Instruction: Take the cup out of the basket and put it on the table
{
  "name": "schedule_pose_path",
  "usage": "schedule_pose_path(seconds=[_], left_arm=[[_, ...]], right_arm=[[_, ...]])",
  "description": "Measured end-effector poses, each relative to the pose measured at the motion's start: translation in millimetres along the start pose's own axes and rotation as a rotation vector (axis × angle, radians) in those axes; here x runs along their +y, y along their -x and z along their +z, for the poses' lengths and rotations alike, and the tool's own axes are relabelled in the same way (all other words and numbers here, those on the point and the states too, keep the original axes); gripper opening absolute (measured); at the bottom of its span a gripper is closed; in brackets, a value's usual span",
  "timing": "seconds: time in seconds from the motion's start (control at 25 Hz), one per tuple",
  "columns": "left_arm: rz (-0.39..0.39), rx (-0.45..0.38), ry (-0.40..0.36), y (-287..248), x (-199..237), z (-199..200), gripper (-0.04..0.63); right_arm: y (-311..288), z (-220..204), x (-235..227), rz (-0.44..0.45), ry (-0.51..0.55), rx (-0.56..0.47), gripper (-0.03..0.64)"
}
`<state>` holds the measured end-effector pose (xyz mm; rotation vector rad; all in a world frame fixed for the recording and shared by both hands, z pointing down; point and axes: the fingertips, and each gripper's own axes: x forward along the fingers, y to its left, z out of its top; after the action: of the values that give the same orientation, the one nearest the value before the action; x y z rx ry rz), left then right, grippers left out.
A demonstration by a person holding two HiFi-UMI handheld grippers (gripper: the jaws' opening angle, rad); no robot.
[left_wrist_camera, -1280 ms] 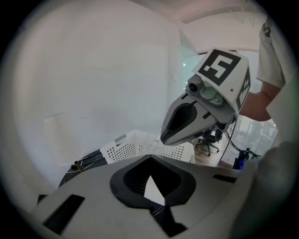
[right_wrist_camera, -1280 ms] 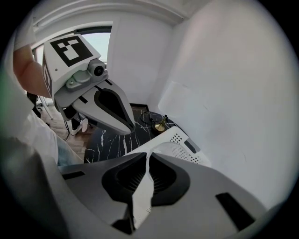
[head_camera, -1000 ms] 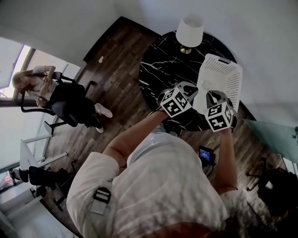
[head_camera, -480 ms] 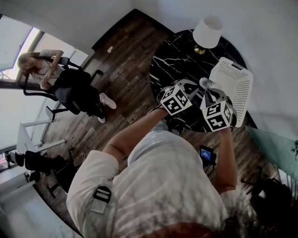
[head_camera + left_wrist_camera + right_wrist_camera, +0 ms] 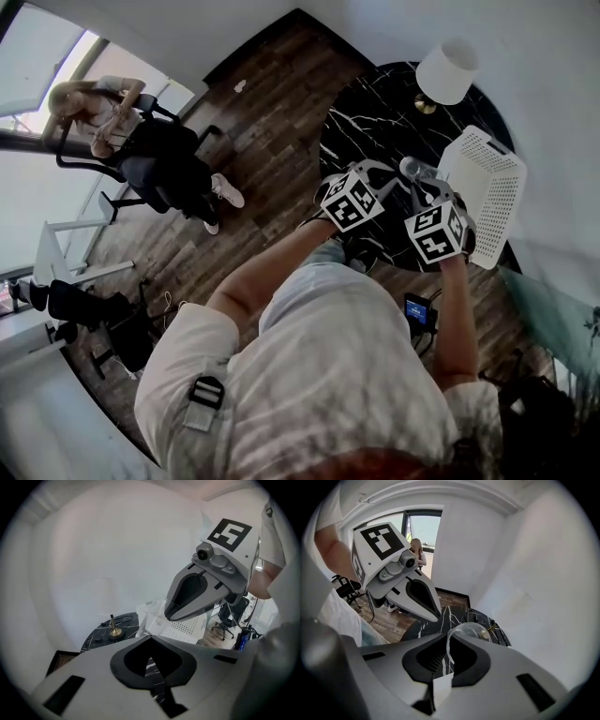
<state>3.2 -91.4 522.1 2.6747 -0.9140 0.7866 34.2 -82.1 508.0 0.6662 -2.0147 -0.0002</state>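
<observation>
Right tool (image 5: 447, 639) pinches the clear cup (image 5: 471, 631) by its rim — held over the black marble surface (image 5: 375, 122), beside the white basket (image 5: 497, 187). Left tool (image 5: 152, 638) — jaws together, empty.

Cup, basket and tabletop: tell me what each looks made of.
Cup: clear glass or plastic, can't tell which; fully see-through with a bright rim. Basket: white, matte, likely moulded plastic, its walls pierced with rows of small holes. Tabletop: black with white veins, marble or a marble-look surface.
</observation>
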Motion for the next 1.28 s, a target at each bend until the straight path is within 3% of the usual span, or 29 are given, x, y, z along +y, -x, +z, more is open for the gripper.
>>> schedule_pose_path(seconds=[1.28], left_arm=[[-0.128, 0.097, 0.066, -62, 47, -67, 0.006]], right_arm=[[-104, -25, 7, 0.128, 0.010, 0.190, 0.025]])
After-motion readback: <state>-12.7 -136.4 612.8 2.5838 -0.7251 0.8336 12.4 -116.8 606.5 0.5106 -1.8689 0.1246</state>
